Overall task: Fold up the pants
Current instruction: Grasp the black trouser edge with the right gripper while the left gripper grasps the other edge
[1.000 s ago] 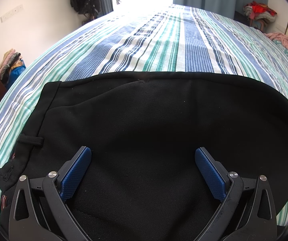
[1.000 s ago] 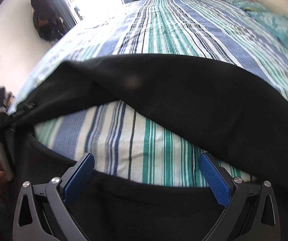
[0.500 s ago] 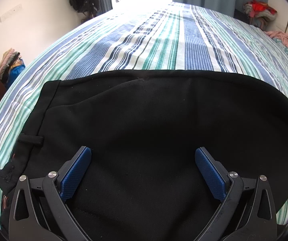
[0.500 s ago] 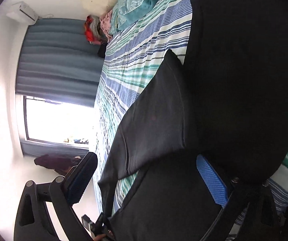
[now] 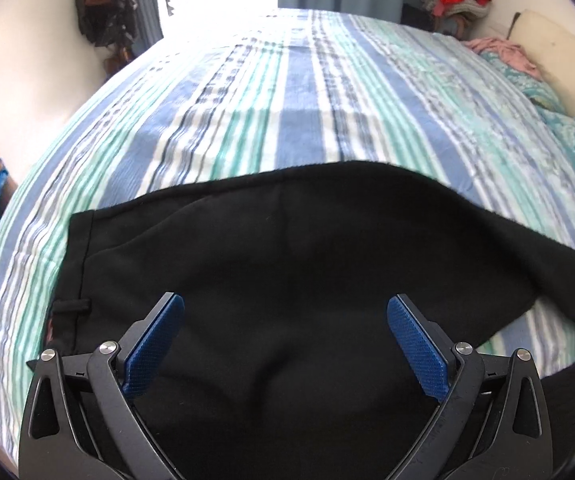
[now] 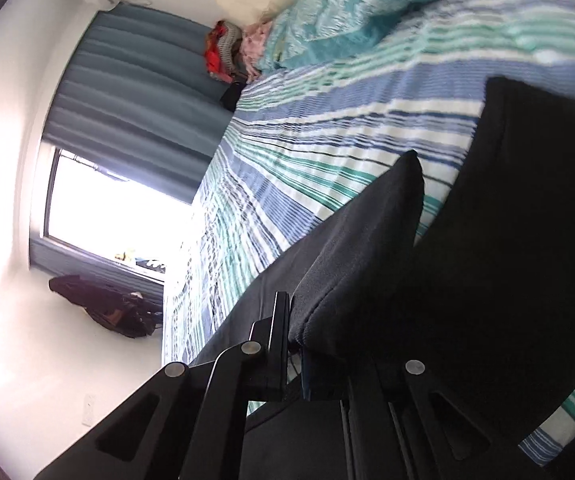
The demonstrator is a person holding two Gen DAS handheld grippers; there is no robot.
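A striped bed [image 5: 307, 92] fills a curtained room with one bright window [image 6: 119, 208]. One pair of black pants [image 5: 287, 280] lies at its near edge. The left tool [image 5: 285, 336] gapes above them; the right tool [image 6: 295, 340] has just closed, pinching a pants fold.

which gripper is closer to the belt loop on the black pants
Left. The left gripper hangs open over the pants, with the belt loop just off its left finger. The right gripper is shut on a fold of cloth; no loop shows near it.
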